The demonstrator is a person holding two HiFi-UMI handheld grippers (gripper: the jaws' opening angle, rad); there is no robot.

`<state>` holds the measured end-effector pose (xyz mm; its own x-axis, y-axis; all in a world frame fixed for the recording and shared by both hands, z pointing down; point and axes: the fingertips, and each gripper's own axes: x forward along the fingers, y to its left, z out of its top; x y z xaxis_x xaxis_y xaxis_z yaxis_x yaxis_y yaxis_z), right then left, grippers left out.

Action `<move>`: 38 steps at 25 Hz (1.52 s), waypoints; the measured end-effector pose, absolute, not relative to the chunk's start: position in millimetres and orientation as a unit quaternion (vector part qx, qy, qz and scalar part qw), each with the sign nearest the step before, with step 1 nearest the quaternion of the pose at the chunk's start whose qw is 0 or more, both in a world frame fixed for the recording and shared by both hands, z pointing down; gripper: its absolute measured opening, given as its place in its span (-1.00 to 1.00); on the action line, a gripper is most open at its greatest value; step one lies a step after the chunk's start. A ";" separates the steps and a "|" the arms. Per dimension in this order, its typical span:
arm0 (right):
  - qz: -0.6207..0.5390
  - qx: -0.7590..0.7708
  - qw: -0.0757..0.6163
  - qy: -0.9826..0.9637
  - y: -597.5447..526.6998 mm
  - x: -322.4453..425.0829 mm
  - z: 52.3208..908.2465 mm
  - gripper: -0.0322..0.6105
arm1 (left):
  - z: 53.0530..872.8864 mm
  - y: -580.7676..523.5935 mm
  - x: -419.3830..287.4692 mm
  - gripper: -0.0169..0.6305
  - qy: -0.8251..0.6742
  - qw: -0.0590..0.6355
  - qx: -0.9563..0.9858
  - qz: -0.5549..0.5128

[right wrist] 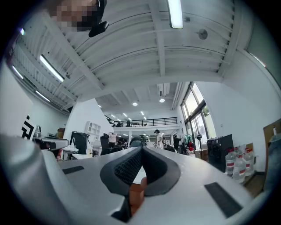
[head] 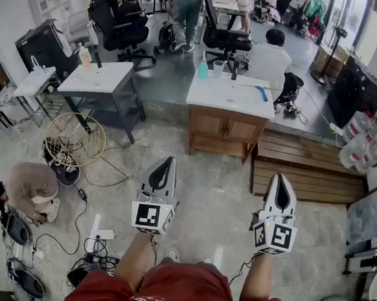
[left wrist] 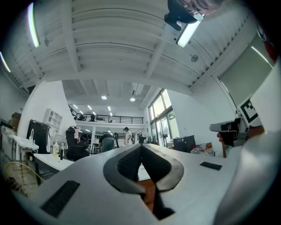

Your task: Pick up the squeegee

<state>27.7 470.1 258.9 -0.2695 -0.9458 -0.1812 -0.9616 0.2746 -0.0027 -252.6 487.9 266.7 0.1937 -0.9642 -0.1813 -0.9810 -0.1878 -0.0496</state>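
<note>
Two tools: left tool (head: 163, 169), right tool (head: 281, 186), both fully closed, empty. One blue squeegee (head: 262, 93) near desk (head: 212, 93) right edge; one bottle (head: 203, 68), one cup (head: 218, 67) at far edge.

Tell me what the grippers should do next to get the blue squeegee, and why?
Probably walk forward toward the wooden cabinet with the white top: the blue squeegee lies on that top, well ahead of the left gripper and the right gripper, both shut and empty.
</note>
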 end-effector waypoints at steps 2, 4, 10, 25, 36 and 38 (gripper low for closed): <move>0.054 -0.601 0.073 0.794 470.6 31.4 260.9 -0.88 | 269.4 487.8 -246.8 -0.90 0.629 0.082 -0.771 0.055; 0.054 -0.601 0.074 0.794 469.4 33.8 262.1 -0.88 | 268.7 486.3 -242.2 -0.90 0.628 0.083 -0.772 0.056; 0.050 -0.598 0.073 0.796 462.4 43.1 264.4 -0.88 | 269.7 479.8 -225.5 -0.90 0.630 0.077 -0.771 0.057; 0.035 -0.605 0.077 0.791 438.6 128.8 290.2 -0.88 | 290.6 444.4 -132.8 -0.90 0.642 0.070 -0.763 0.036; 0.016 -0.605 0.077 0.793 412.9 168.5 311.6 -0.88 | 309.6 421.0 -88.4 -0.90 0.632 0.065 -0.771 0.029; 0.017 -0.608 0.080 0.789 406.3 167.2 311.8 -0.88 | 312.4 411.9 -91.7 -0.90 0.630 0.067 -0.773 0.027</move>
<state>167.2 406.3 311.8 -0.2468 -0.9580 -0.1461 -0.9634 0.2589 -0.0701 -91.7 411.9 312.4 0.2043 -0.9706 -0.1270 -0.9780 -0.1968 -0.0696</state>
